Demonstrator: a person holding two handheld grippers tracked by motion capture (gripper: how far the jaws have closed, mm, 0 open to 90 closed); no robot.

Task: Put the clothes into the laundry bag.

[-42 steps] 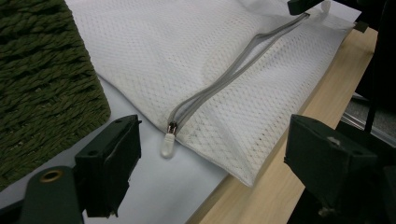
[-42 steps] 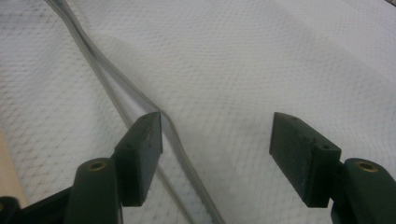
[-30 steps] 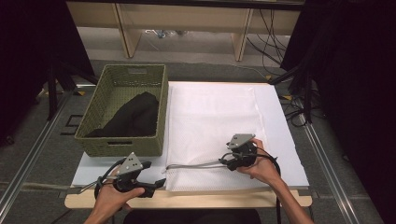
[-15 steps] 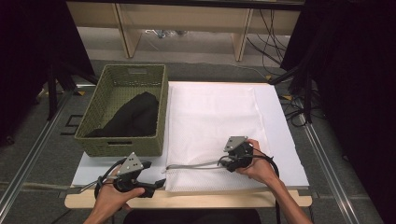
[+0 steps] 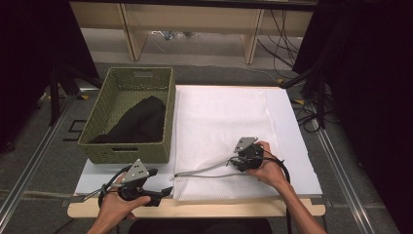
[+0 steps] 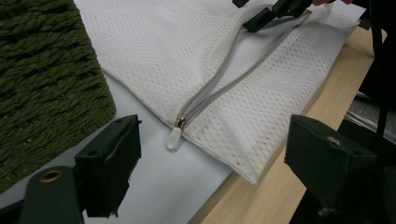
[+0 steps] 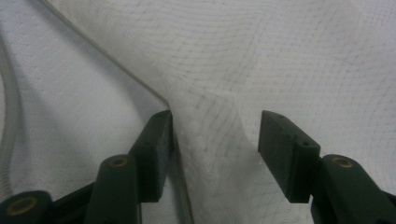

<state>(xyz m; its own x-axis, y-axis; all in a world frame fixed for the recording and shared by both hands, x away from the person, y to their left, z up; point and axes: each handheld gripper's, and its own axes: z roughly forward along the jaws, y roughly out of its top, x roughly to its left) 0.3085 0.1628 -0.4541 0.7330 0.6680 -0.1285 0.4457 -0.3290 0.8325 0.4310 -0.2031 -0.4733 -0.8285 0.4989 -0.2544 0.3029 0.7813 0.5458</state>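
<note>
Your worktop (image 5: pixel 297 161) carries a white mesh bag (image 5: pixel 219 122) spread flat beside the green basket (image 5: pixel 104 119), which holds a dark garment (image 5: pixel 141 119). The bag's grey zipper (image 6: pixel 229 81) lies parted near the front edge. Your right claw (image 5: pixel 238 161) has slid leftward along it in the past second and now sits released, jaws astride a mesh fold. Your left claw (image 5: pixel 163 192) stays released, aimed at the pull tab (image 6: pixel 173 138), apparently readying the opening.
</note>
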